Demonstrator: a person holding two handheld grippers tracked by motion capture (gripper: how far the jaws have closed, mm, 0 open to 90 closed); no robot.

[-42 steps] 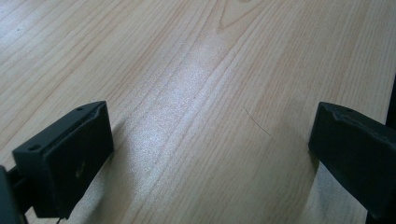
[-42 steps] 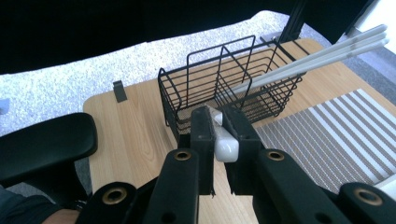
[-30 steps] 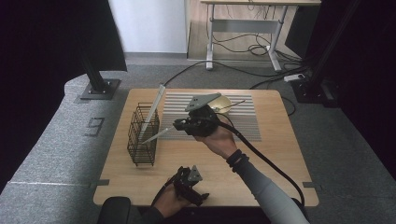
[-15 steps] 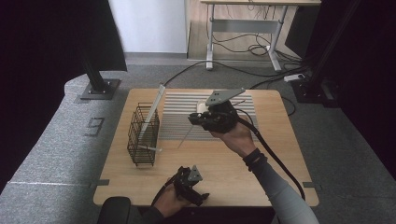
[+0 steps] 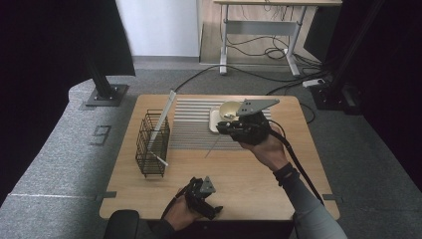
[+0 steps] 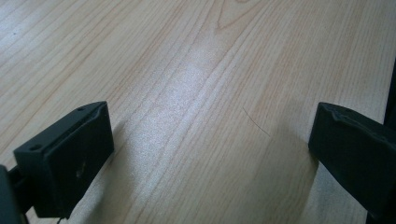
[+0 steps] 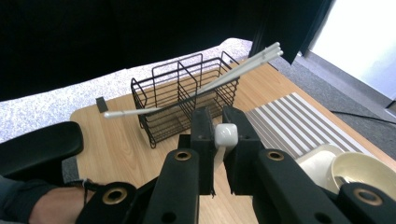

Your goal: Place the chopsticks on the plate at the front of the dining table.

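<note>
White chopstick (image 7: 226, 136) is pinched in the right tongs (image 5: 230, 127), out over the striped mat (image 5: 191, 127), right of the wire basket (image 5: 152, 144). Left tongs (image 5: 213, 211) rest wide on the bench (image 5: 259, 179). Judged next: carry it left, tip first, into the basket.

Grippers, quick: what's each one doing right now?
Left gripper: open, nothing held, over the wooden table.
Right gripper: closed on a thin white chopstick.

No readable brand, label or number on table (image 5: 259, 174), basket (image 5: 152, 144) or grippers. Sole mark: dark sign on grey floor mat (image 5: 102, 134), left of basket, resembling digit 9, not certain.
</note>
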